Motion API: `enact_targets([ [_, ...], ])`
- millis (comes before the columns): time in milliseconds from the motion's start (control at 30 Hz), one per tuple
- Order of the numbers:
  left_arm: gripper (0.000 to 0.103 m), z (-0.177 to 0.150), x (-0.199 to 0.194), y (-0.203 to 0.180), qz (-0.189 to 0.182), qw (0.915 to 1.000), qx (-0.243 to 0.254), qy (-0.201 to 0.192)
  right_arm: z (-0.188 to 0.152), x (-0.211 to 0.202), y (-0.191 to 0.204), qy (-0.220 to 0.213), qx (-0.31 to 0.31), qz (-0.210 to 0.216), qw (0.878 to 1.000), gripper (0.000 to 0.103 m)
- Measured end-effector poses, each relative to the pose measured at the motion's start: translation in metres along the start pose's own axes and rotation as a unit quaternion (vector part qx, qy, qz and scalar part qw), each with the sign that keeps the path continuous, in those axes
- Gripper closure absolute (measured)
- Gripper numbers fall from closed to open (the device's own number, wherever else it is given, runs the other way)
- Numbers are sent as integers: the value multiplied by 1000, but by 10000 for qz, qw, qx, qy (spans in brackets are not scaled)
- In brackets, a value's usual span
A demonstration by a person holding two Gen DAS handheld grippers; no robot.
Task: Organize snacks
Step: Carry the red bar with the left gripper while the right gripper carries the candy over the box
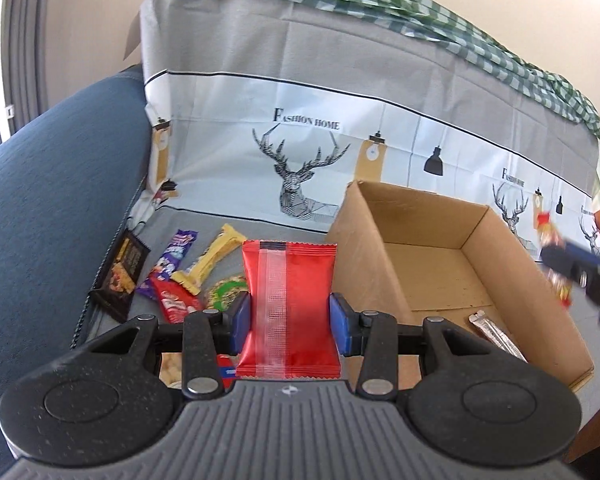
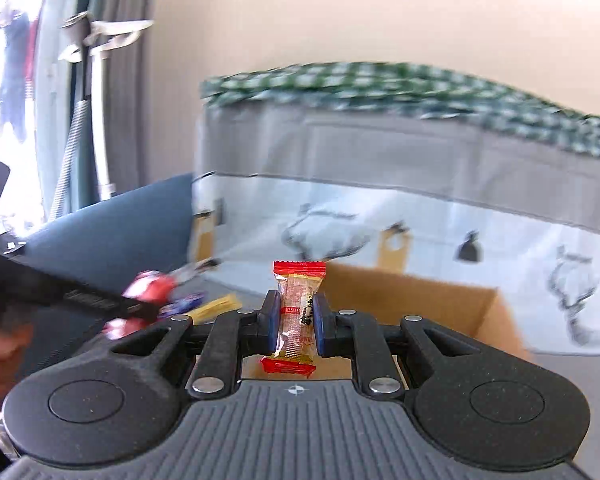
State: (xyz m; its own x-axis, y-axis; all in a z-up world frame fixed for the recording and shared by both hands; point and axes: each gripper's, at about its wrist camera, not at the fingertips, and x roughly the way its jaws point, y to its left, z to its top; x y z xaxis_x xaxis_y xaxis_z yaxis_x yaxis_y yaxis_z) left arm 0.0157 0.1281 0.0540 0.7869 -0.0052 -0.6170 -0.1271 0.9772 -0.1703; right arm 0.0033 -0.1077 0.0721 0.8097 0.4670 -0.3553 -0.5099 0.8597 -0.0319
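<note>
A home living room: a blue fabric sofa (image 1: 60, 184) draped with a deer-print "Fashion Home" cover (image 1: 300, 152), a green checked cloth (image 1: 420, 4) on its backrest, curtains (image 2: 100, 80) beside it.

Left gripper (image 1: 289, 322) black speckled linkage arms, blue pads, silver rivets, ribbed grey housing, right gripper (image 2: 296, 322) alike

Red packet (image 1: 288, 304) — green-checked cloth (image 1: 380, 4)

Cardboard box (image 1: 440, 240) open on top, mostly empty inside, loose snack packets (image 1: 172, 272) crowding seat left of it
</note>
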Motion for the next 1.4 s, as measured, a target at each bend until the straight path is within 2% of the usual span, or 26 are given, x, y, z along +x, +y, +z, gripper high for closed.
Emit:
enact_targets([
  [100,57,0,2,-10,-65,9999,68,-66,0,3,-34,-45,201,-303,9993,85],
  [200,57,1,4,-22,-173,9996,119,-168,-14,6,-66,39,657,-546,9963,85],
  [267,57,3,6,-32,-274,9993,122,-238,-21,9,-80,203,875,-675,9937,85],
  [333,57,5,7,-42,-407,9986,117,-332,-23,5,-89,128,997,-730,9923,85],
  [600,57,6,15,-91,-829,9938,339,-664,-30,-2,-100,35,965,-911,9912,85],
  [833,57,-6,31,-132,-1041,9874,956,-712,-33,1,-110,88,1036,-1096,9885,85],
  [967,57,-22,35,-133,-1129,9843,1081,-817,-34,3,-109,49,1093,-1126,9876,85],
  [1100,57,-20,46,-125,-1231,9870,828,-622,-33,4,-107,-11,1125,-1174,9867,85],
  [1167,57,-21,49,-125,-1151,9879,865,-580,-34,6,-107,28,1098,-1186,9868,85],
  [1400,57,-22,46,-126,-1205,9860,968,-621,-34,15,-104,107,1130,-1211,9861,85],
])
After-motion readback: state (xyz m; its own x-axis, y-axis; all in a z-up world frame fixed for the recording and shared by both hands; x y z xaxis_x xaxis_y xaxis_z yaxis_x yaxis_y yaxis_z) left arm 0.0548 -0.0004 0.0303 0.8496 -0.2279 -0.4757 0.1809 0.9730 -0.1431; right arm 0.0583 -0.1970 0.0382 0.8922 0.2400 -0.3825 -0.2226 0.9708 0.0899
